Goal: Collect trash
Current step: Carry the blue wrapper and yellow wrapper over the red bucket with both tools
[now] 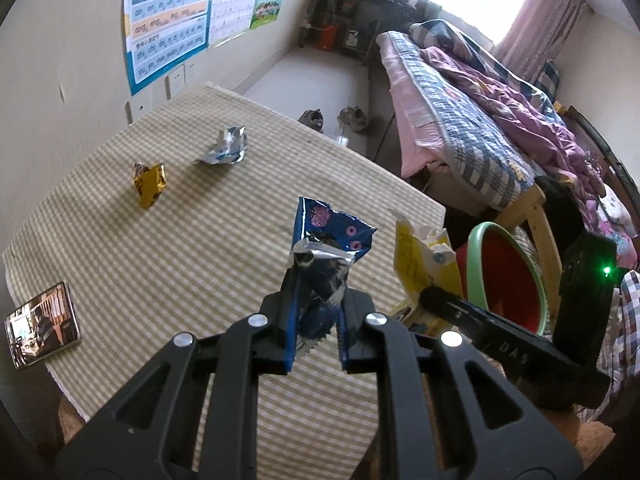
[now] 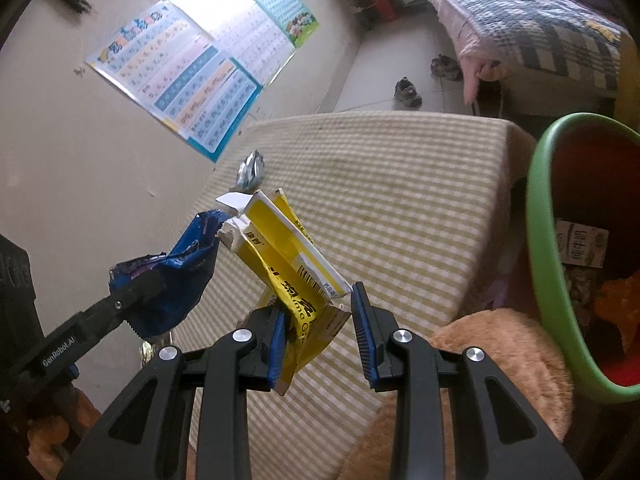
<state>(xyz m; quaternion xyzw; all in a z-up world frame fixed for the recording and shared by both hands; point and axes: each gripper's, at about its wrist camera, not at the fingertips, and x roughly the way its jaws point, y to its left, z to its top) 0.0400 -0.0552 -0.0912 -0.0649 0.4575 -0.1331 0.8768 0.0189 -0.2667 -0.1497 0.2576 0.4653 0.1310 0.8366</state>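
Clamped in the left hand-held gripper, low centre of the left wrist view, is a blue foil snack wrapper; its crumpled lower end is pinched between the pads and its torn top stands upright above the surface. It is judged very light, thin, limp and slick, so a pinch across a bunched fold is preferred over a flat edge.

Held by the right hand-held gripper, low centre of the right wrist view, is a flattened yellow carton. Its lower flaps are pressed against the left pad; contact at the right pad cannot be confirmed, though the carton is carried clear of the surface. It is judged light, stiffer than foil, creased, and liable to pivot if gripped by one flap only.

At the right edge of both views a red bin with a green rim is seen just beside the surface, with some scraps already inside.

Farther off, upper left of the left wrist view, a gold foil wrapper and a silver crumpled wrapper are left lying apart on the checked cloth. Both are judged featherweight and springy; raised crests offer the best hold.
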